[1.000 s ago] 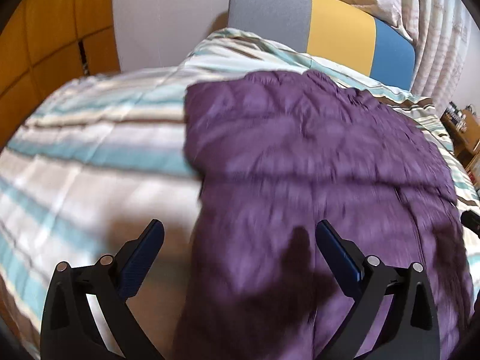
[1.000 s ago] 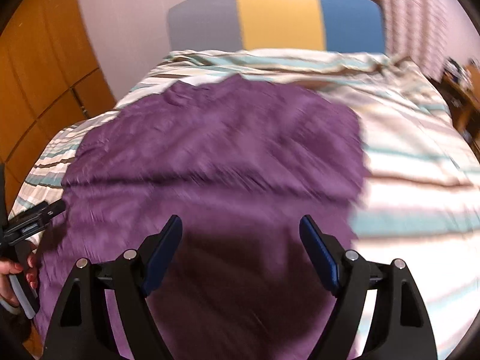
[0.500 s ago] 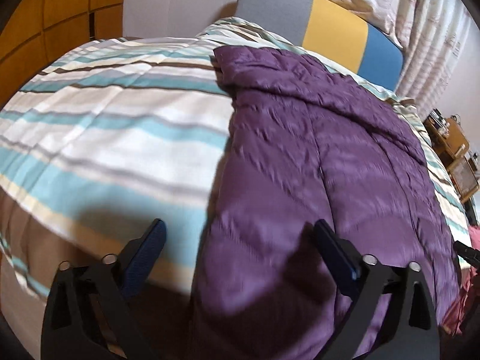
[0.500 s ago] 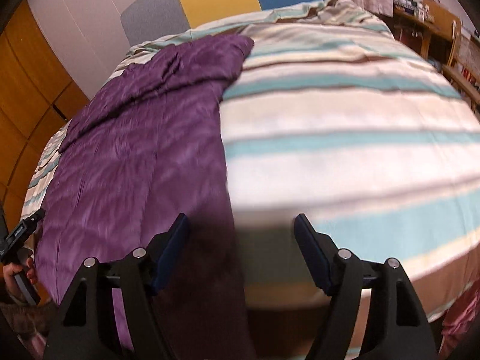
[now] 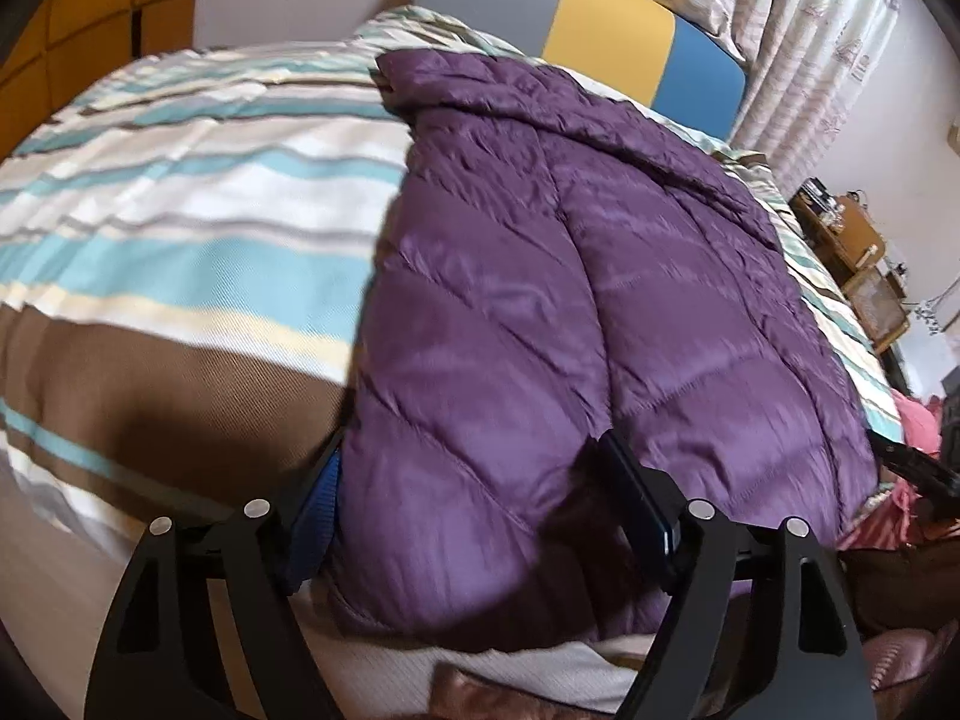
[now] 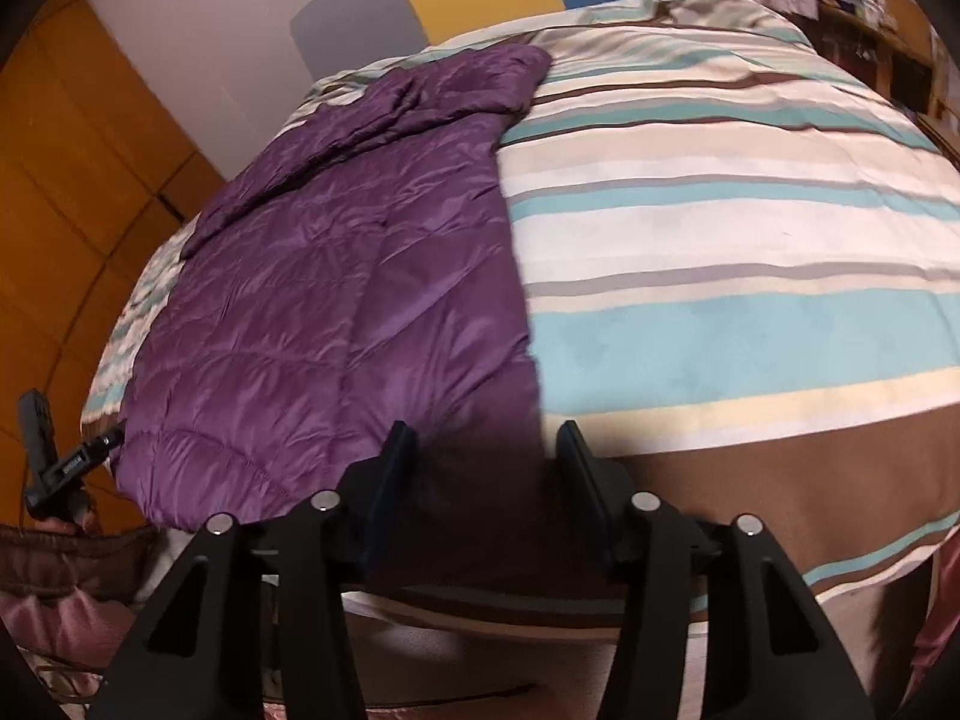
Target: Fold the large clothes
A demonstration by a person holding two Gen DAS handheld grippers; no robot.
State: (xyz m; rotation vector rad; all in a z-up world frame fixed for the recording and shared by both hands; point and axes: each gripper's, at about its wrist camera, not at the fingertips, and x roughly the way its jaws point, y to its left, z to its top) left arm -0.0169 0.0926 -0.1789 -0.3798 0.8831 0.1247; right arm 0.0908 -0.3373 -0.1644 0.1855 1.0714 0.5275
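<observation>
A purple quilted jacket lies spread flat on the striped duvet of the bed, its collar end toward the grey, yellow and blue headboard at the upper centre of the frame. In the left wrist view, the left hand-held gripper sits at the lower centre, jaws wide, straddling the jacket's near hem corner. In the right wrist view, the right hand-held gripper stands open at the jacket's lower right edge, where purple meets duvet.
</observation>
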